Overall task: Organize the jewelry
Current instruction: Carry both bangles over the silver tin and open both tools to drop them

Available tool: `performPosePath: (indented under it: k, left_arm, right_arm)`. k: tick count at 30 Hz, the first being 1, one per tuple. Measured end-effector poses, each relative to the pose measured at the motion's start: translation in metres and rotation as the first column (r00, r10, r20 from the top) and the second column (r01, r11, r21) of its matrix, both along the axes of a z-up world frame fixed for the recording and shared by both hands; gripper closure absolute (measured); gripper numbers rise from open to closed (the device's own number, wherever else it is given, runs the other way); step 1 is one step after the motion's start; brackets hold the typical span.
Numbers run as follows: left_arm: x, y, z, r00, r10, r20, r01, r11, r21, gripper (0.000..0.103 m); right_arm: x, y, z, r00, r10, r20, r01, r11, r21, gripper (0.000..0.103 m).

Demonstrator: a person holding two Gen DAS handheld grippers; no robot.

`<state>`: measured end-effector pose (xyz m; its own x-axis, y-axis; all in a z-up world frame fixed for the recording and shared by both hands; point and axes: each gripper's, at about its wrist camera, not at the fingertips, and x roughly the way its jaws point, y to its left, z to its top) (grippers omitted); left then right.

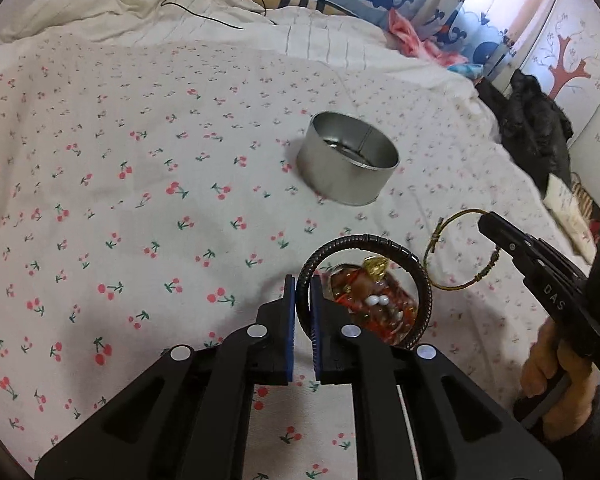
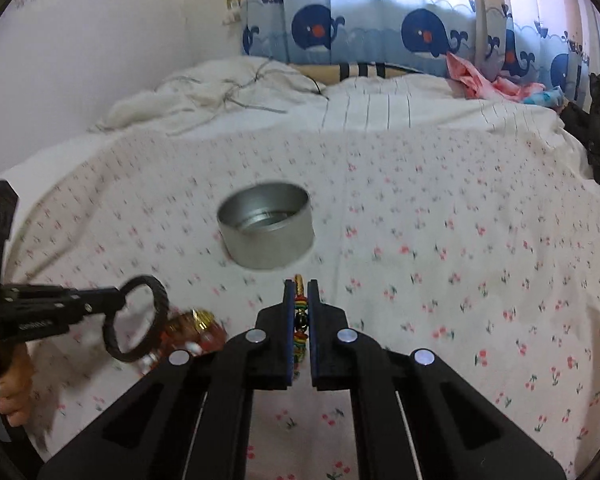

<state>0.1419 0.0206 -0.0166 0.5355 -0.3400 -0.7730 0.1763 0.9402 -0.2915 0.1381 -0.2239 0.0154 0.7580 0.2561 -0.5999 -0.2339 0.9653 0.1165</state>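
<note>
My left gripper (image 1: pixel 303 280) is shut on a black ribbed bangle (image 1: pixel 366 240), held above the cherry-print bedsheet; it also shows in the right wrist view (image 2: pixel 140 316). A red-orange beaded bracelet with a gold charm (image 1: pixel 374 300) lies on the sheet behind the bangle and shows in the right wrist view (image 2: pixel 196 330). My right gripper (image 2: pixel 300 286) is shut on a thin gold bangle (image 1: pixel 458 252) with coloured beads (image 2: pixel 300 332). A round silver tin (image 1: pixel 348 162) stands open on the bed ahead, also in the right wrist view (image 2: pixel 266 224).
White duvet and pillow with black cables (image 1: pixel 204 4) lie at the head of the bed. Whale-print curtain (image 2: pixel 380 28) hangs behind. Pink clothes (image 2: pixel 488 76) and a black garment (image 1: pixel 536 128) sit along the right edge of the bed.
</note>
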Motion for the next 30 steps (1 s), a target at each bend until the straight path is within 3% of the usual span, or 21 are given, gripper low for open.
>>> performPosePath:
  k: [4, 14, 21, 30]
  left_arm:
    - [0.015, -0.004, 0.019, 0.999, -0.012, 0.036, 0.012, 1.0, -0.011, 0.097]
    - [0.095, -0.03, 0.045, 0.995, -0.008, 0.102, 0.002, 0.998, 0.061, 0.096]
    - [0.143, -0.055, 0.028, 0.997, -0.035, 0.067, 0.027, 0.993, 0.114, 0.095]
    - [0.156, -0.072, 0.003, 0.998, -0.069, -0.007, 0.069, 0.984, 0.162, 0.094]
  right_arm:
    - [0.018, -0.005, 0.017, 1.0, 0.009, 0.028, -0.01, 0.999, 0.04, 0.097]
    - [0.077, 0.0, 0.047, 0.997, 0.006, 0.078, -0.018, 0.989, 0.149, 0.096]
    - [0.111, 0.003, 0.051, 0.996, -0.005, 0.092, -0.008, 0.99, 0.139, 0.096]
    - [0.133, 0.004, 0.025, 1.0, 0.014, -0.007, -0.012, 0.977, 0.212, 0.096]
